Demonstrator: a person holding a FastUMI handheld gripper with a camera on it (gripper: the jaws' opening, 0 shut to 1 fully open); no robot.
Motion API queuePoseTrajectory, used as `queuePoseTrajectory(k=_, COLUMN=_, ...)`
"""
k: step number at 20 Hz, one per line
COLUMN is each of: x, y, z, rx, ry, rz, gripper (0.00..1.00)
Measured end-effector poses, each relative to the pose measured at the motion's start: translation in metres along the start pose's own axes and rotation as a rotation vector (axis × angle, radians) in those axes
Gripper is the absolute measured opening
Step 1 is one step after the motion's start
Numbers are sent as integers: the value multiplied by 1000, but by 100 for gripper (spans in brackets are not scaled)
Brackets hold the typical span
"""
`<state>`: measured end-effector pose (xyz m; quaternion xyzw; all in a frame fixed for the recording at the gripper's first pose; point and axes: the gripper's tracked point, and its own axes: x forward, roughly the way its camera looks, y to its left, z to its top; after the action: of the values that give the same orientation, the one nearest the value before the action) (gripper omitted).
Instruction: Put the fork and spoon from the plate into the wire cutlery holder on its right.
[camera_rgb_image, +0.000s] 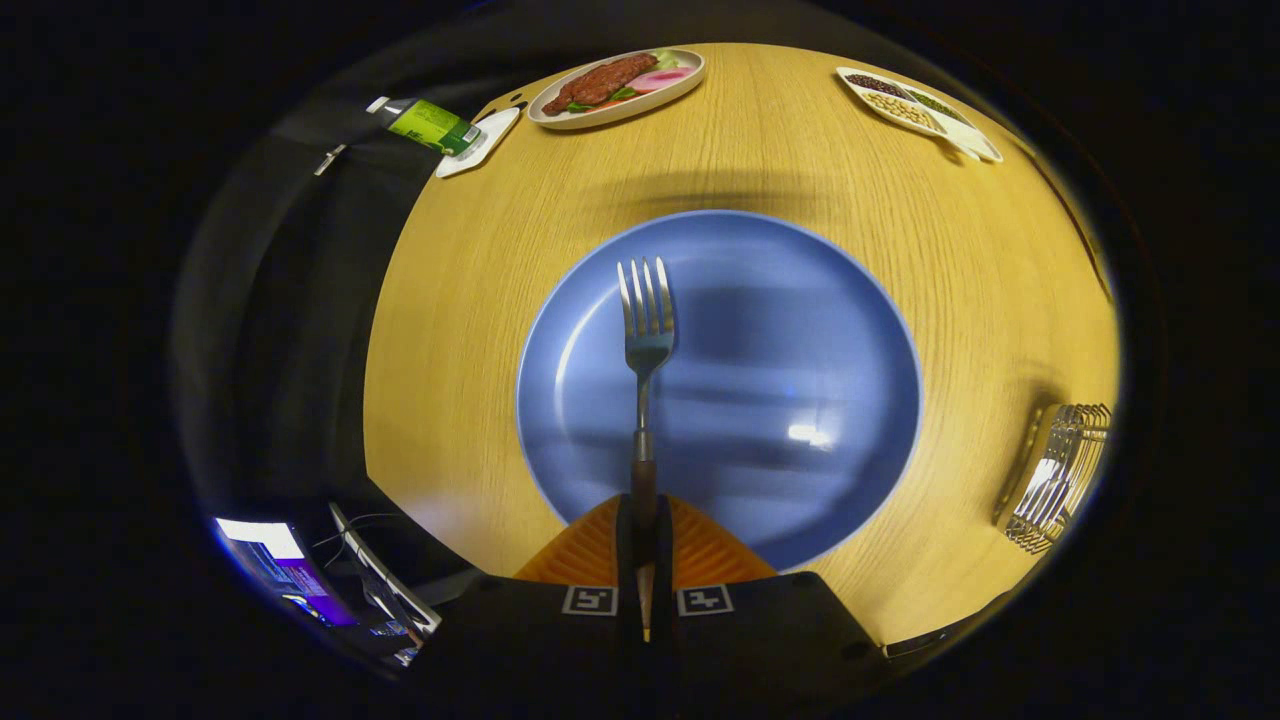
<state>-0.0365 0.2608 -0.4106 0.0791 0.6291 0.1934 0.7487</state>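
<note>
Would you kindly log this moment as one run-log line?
gripper: shut on fork handle | fork: tines forward, above blue plate | wire cutlery holder: right of plate | spoon: unseen

staged dining mock-up in a dark booth, not a real home: round wooden desk (760, 170) against black cloth wall (300, 300), blue plate (760, 400), fake-looking food platter (617, 87) and sectioned snack tray (915, 102) at top, lit monitor (275, 560) with cables lower left.
</note>
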Motion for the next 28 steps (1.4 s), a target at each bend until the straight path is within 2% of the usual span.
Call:
queuePoseTrajectory(k=8, x=-89, y=-27, z=-31, rx=-44, ry=33, rz=40, gripper=7)
queuePoseTrajectory(k=16, x=-199, y=-115, z=-39, rx=-145, ry=111, rz=-101, gripper=7)
queuePoseTrajectory(k=21, x=-237, y=-153, z=-46, rx=-213, ry=273, rz=-147, gripper=7)
queuePoseTrajectory(k=28, x=-257, y=-222, z=-49, rx=-315, ry=525, rz=-235, gripper=7)
